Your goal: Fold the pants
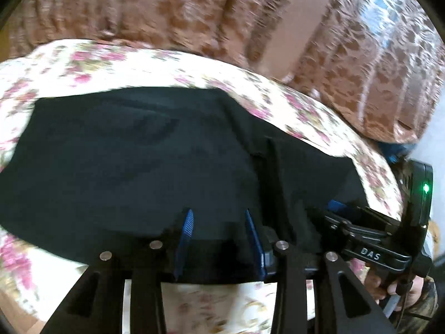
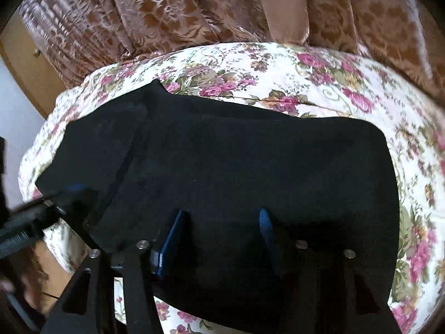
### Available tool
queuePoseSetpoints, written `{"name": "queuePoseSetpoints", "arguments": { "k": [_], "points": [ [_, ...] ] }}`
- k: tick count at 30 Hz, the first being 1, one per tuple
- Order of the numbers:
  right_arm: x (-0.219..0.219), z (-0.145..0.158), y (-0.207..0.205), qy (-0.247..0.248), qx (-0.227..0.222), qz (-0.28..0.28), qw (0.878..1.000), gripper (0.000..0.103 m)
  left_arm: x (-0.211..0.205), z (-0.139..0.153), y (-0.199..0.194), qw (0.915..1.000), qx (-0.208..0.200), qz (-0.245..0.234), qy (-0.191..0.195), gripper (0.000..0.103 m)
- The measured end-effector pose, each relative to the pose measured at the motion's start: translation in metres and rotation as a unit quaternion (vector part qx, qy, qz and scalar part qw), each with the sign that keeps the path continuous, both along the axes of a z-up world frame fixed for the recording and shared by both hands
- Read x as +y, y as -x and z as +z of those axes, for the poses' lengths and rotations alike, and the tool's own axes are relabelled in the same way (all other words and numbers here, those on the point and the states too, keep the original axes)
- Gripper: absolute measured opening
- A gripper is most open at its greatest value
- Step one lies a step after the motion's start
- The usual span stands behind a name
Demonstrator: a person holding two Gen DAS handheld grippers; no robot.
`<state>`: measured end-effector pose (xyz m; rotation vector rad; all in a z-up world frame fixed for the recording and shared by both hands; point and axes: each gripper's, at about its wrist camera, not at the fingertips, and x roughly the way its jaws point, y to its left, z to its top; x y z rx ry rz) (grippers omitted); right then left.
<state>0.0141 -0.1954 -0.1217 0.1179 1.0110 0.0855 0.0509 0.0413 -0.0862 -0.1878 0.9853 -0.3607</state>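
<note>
The black pants (image 1: 133,150) stretch crosswise ahead of both the left gripper (image 1: 218,222) and right gripper (image 2: 221,222), jaws apart over the near edge.

The pants (image 2: 222,167) are matt black cloth; the bedcover (image 2: 306,72) is smooth flowered cloth; the far curtain (image 2: 167,14) is shiny brocade.

Two close wrist views, side by side, both over the pants (image 1: 133,153).
</note>
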Motion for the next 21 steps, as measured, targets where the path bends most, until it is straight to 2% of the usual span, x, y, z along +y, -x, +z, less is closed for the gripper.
{"name": "queuePoseSetpoints", "arguments": {
  "k": [7, 11, 16, 21],
  "points": [
    [0.012, -0.002, 0.0, 0.023, -0.006, 0.006, 1.0, 0.075, 0.056, 0.011, 0.018, 0.9955, -0.023, 0.08, -0.045, 0.039],
    [0.015, -0.003, -0.001, 0.023, -0.008, -0.002, 1.0, 0.08, 0.079, 0.01, 0.027, 0.9921, -0.022, 0.114, -0.048, 0.039],
    [0.017, -0.004, -0.001, 0.025, -0.014, -0.009, 1.0, 0.082, 0.113, 0.002, 0.036, 0.9881, -0.007, 0.15, -0.035, 0.039],
    [0.016, -0.004, -0.001, 0.016, -0.015, -0.012, 1.0, 0.083, 0.152, -0.012, 0.039, 0.9819, 0.022, 0.186, 0.027, 0.039]
  ]
}}
